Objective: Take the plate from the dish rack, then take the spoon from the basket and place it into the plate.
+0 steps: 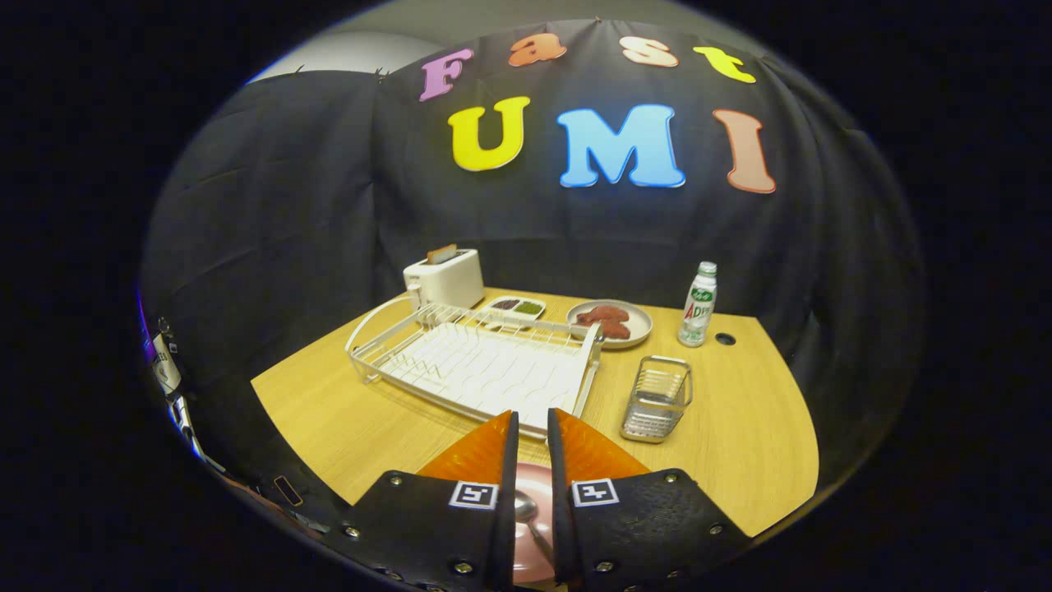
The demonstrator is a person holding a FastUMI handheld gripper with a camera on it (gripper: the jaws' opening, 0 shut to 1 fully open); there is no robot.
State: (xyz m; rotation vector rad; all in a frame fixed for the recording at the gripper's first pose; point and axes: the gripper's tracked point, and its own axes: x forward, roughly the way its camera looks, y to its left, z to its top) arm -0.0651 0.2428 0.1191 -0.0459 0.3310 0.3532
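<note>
While nearly closed on nothing, claw [532, 427] over spoon [528, 514] in plate [534, 526] on wooden table [740, 427].

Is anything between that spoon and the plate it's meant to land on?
No. The spoon sits in the narrow gap between the gripper's fingers, with the pink plate directly under it and nothing visible between them.

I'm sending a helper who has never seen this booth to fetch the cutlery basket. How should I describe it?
Find the white wire dish rack on the wooden table. Right beside it, beyond the near-closed gripper, stands the basket: a small, upright metal mesh box, unlike the plate of food and bottle behind it.
</note>
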